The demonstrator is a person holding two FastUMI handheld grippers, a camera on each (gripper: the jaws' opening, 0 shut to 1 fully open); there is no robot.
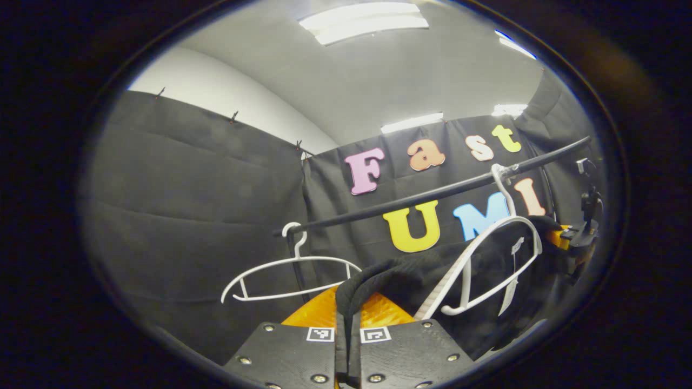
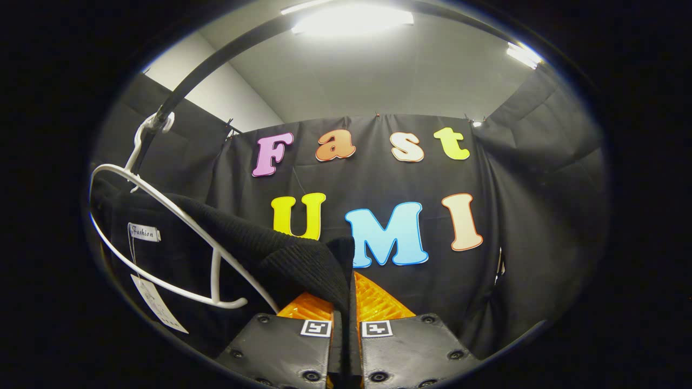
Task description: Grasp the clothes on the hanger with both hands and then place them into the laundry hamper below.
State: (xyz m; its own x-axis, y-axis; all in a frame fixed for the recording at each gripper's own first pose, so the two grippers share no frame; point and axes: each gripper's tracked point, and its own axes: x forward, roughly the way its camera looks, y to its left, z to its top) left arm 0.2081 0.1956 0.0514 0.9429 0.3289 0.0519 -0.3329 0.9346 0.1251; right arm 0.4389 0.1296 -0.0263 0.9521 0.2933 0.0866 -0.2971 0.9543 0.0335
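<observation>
Left gripper view: left gripper [image 1: 348,346] is clamped tight on a fold of the black garment [image 1: 411,275], which drapes to its right over the white hanger [image 1: 486,254] on the black rail [image 1: 432,193]; a bare second hanger [image 1: 286,275] hangs to the left, and the other gripper [image 1: 581,232] sits at the garment's far end. Right gripper view: right gripper [image 2: 346,346] is pinched closed on the knit edge, w/ garment and hanger off to its left. Cloth spans btwn both grippers along the rail, so it likely must lift clear of the hanger before going down.

Two hangers on one rail

A bare white plastic hanger [image 1: 286,273] hangs from the black metal rail [image 1: 432,193], left of the white garment-bearing hanger [image 1: 494,259] draped with black knitted clothes [image 1: 411,281].
</observation>
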